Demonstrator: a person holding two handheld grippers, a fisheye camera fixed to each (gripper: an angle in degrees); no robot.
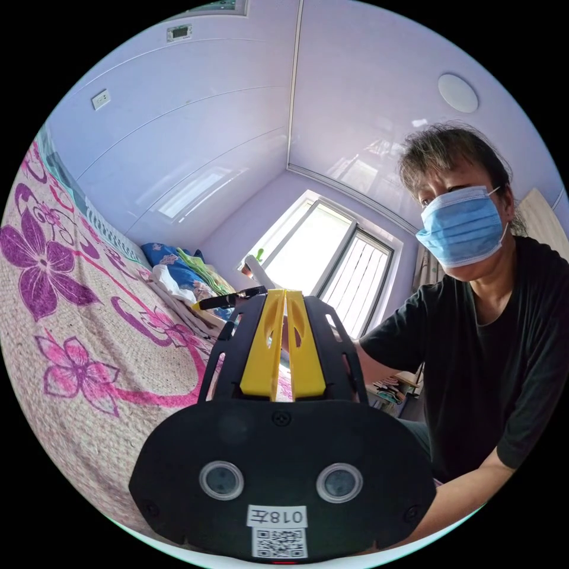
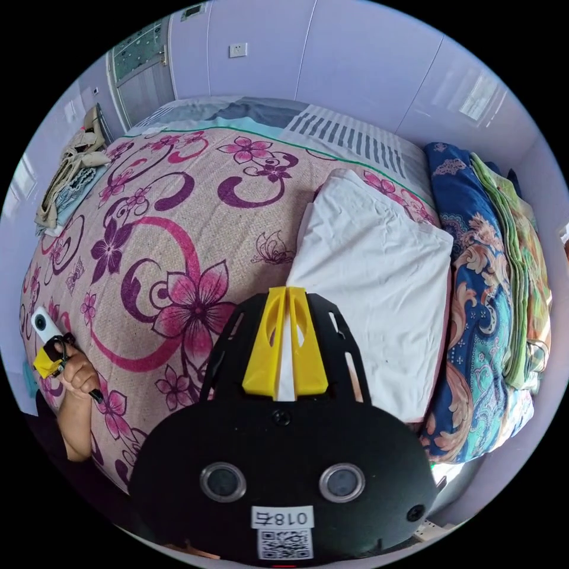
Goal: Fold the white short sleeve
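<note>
The white short sleeve (image 2: 373, 278) lies folded into a rectangle on the flowered bed mat (image 2: 178, 225), right against a stack of bedding. My right gripper (image 2: 286, 291) is shut, its yellow jaws closed tip to tip above the garment's near-left edge, with no cloth seen pinched. In the right gripper view a hand (image 2: 77, 376) holds the left gripper's white camera end low at the bed's left edge. My left gripper (image 1: 285, 293) is shut too, pointing along the bed toward the window, with nothing between its jaws. A white fold (image 1: 168, 277) shows far off in that view.
Folded blue floral and green quilts (image 2: 492, 284) are stacked along the wall side of the bed. Beige cloth (image 2: 71, 172) hangs at the far left corner. A person in a black shirt (image 1: 492, 361) leans over the bed edge. A window (image 1: 332, 267) lies behind.
</note>
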